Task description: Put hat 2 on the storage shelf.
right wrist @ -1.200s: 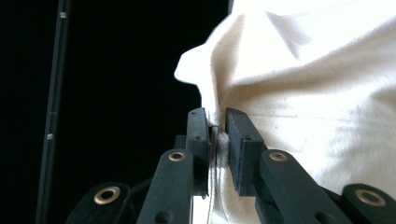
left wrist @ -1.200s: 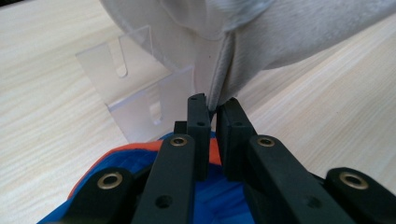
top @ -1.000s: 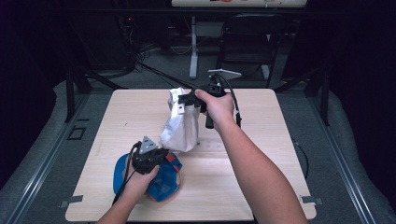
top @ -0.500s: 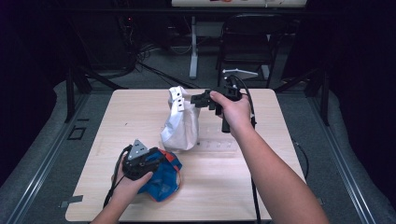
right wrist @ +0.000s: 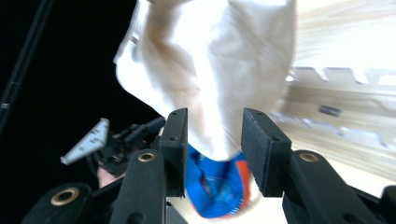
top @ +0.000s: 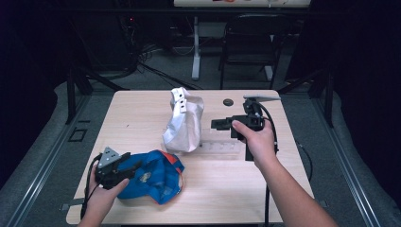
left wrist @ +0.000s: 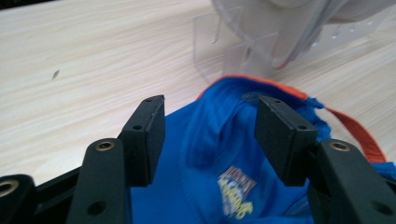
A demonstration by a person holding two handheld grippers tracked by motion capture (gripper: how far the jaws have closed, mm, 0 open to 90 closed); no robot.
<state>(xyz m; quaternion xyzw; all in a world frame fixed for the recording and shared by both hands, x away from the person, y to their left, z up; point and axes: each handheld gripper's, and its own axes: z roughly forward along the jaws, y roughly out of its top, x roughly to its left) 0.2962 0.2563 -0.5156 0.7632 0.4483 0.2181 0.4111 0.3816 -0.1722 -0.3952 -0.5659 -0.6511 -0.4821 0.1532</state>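
At the left of the high view, the left gripper [top: 135,166] sits in the person's left hand [top: 101,189] near the front edge of the wooden table [top: 142,113], its jaws pointing right over a blue cap [top: 156,175] with an orange-trimmed edge. In the left gripper view its jaws have just been opening and stand wide apart above the blue cap's fabric, the pads clear of the cloth, a printed yellow emblem [left wrist: 236,189] visible low between them; nothing is gripped. Just beyond the cap, toward the table's middle, a white cap [top: 184,123] hangs on a clear plastic stand [top: 220,146], slumped and slightly tilted, its strap end with small holes at the top. Right of it, the right gripper [top: 218,124], held in the right hand [top: 257,139], points left at the white cap and stays apart from it. Its jaws have also just been opening and are parted with nothing between the pads; in the right gripper view the white cap lies farther off beyond them. A small dark disc [top: 228,101] lies near the table's far edge.
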